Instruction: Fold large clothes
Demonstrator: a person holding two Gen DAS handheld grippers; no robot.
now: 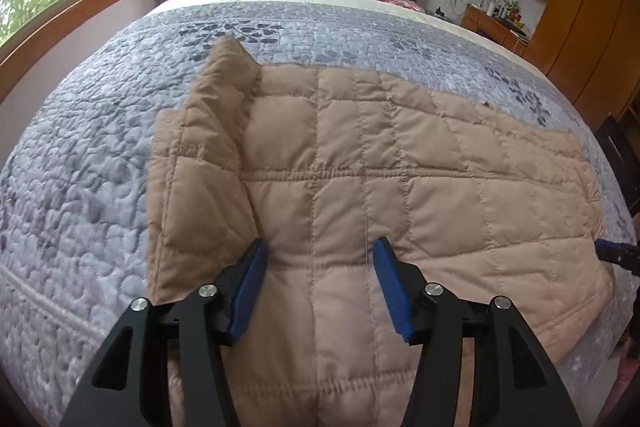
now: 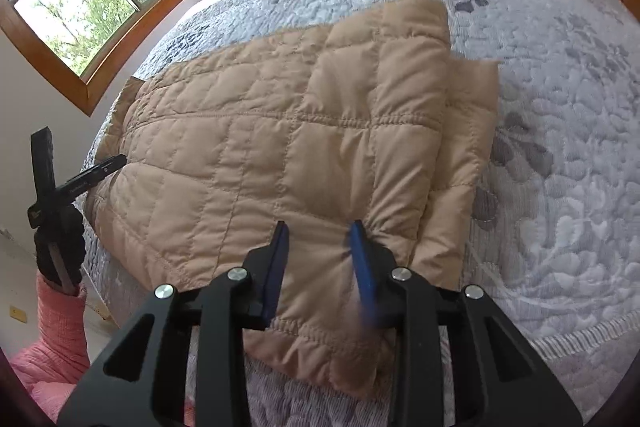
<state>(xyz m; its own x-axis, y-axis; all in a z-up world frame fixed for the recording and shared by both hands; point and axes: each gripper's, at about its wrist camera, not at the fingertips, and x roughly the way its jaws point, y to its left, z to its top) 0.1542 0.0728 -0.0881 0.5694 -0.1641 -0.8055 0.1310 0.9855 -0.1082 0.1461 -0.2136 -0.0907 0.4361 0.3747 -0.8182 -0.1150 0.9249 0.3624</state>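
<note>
Both pairs of jaws stand parted over the near hem of the tan quilted coat (image 1: 360, 163), gripping nothing, though your right gripper (image 2: 318, 259) puckers the fabric where one blade presses in. Your left gripper (image 1: 318, 281) sits wider apart, straddling a quilted panel. The coat lies flat on the bed (image 1: 80, 155), long axis running side to side across you, one end to each hand. Its sleeves are folded in already, so the next fold probably goes away from you.
</note>
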